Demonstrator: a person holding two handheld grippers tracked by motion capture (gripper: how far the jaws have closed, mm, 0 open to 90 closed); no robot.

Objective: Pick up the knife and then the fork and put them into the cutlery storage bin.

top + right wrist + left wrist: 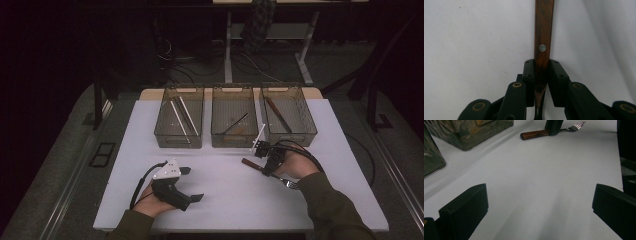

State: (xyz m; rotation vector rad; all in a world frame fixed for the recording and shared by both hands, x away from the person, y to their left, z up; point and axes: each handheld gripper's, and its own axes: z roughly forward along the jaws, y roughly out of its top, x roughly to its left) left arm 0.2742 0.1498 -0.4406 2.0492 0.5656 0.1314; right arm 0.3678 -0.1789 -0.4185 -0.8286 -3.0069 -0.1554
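Gripping the fork (pixel 543 37) by its wooden handle, the right gripper (pixel 541 75) has its jaws closed narrow on the lower part of the handle, close to where the wood meets the metal neck; the pads press both sides. In the high view the fork (pixel 252 165) lies across the white table (pixel 220 200) just in front of the middle bin (pixel 234 116), handle end pointing left and tines (pixel 291 184) toward the person's right forearm. From the left gripper view, the fork (pixel 536 134) looks low and nearly level, at or just above the tabletop; whether it has lifted clear I cannot tell.

The step in hand looks like carrying the fork to one of the three bins. The right bin (pixel 288 114) holds a similar brown-handled piece, so that seems the likely home. To do it well, keep the grip firm, since the hold sits off the fork's middle and the long handle could swing or slip. Lift it high enough to clear the bin wall, keep it level, line it up with the bin's long side, then lower before opening.

A white stick (pixel 257 137) leans at the front of the bins, just beside the right gripper (pixel 269 159); steer round it.

The left gripper (pixel 192 184) rests on the table well apart, jaws wide with nothing between them.
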